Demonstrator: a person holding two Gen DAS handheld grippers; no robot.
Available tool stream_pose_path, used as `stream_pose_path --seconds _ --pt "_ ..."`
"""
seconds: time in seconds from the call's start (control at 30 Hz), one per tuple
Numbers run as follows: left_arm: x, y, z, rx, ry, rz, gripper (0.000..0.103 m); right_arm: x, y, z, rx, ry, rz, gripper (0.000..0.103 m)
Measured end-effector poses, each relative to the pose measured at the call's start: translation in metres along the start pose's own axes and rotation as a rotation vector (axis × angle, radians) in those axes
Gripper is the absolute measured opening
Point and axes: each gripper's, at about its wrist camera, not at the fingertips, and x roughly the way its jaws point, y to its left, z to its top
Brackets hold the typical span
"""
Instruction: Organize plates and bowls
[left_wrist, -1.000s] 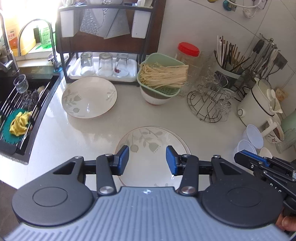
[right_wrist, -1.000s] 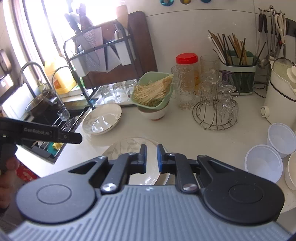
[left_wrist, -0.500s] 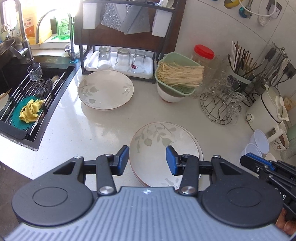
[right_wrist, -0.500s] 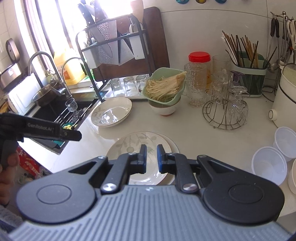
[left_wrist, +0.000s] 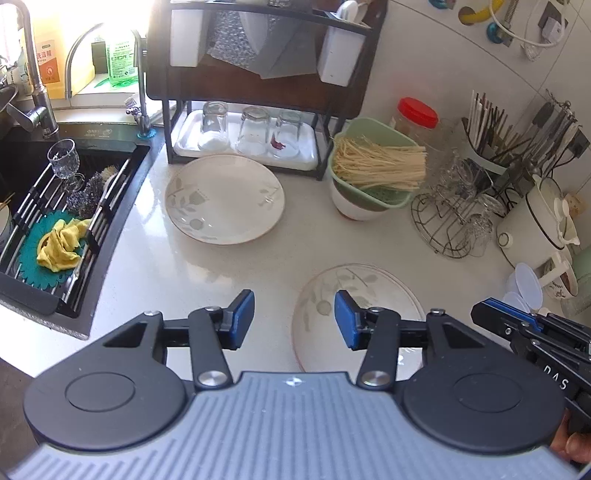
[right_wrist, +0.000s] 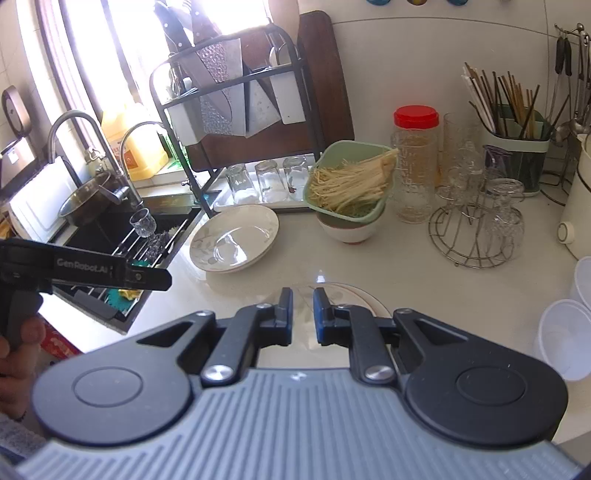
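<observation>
A stack of leaf-patterned plates (left_wrist: 373, 291) lies on the white counter, just under and right of my left gripper (left_wrist: 293, 308). Its blue-padded jaws are opening, with nothing between them. A single, deeper leaf-patterned plate (left_wrist: 225, 199) sits farther back, before the dish rack. A white bowl (left_wrist: 354, 210) stands under a green colander of noodles. My right gripper (right_wrist: 303, 301) is shut and empty above the stack's (right_wrist: 351, 293) near edge. The single plate (right_wrist: 234, 238) and the bowl (right_wrist: 351, 230) lie beyond it.
A black sink (left_wrist: 48, 206) with a rack, cloth and glass lies at the left. The dish rack's tray (left_wrist: 251, 129) holds upturned glasses. A wire stand with glasses (left_wrist: 454, 221), a white pot (left_wrist: 535, 221) and plastic cups (right_wrist: 561, 339) crowd the right.
My left gripper has moved left: the plate stack was between its fingers and now lies by the right finger. Its jaws stand slightly wider. The right gripper also shifted left, still shut.
</observation>
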Motion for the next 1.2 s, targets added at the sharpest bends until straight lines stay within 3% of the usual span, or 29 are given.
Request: stream_pose_path --seconds 0.33,0.53,0.63,0.67,0.77,1.2 --pt "0.019 0.057 0.031 -0.002 -0.003 0.003 0.055 0.037 0.038 0.017 -0.017 -0.002 -0.027 0.015" --pt "0.040 0.087 0.052 0.001 0.004 -0.017 0.063 0.067 0.056 0.030 -0.011 0.017 -0.049 0.016" --pt "0.052 0.103 0.062 0.011 0.013 -0.026 0.064 0.084 0.064 0.035 0.001 0.035 -0.059 0.024" --pt "0.056 0.108 0.065 0.017 0.016 -0.028 0.064 0.089 0.066 0.036 0.007 0.039 -0.064 0.035" --pt "0.069 0.124 0.074 0.035 0.026 -0.034 0.065 0.104 0.073 0.040 0.024 0.042 -0.081 0.051" --pt "0.145 0.173 0.117 0.043 0.066 -0.024 0.068 0.181 0.073 0.056 0.119 0.137 -0.095 0.052"
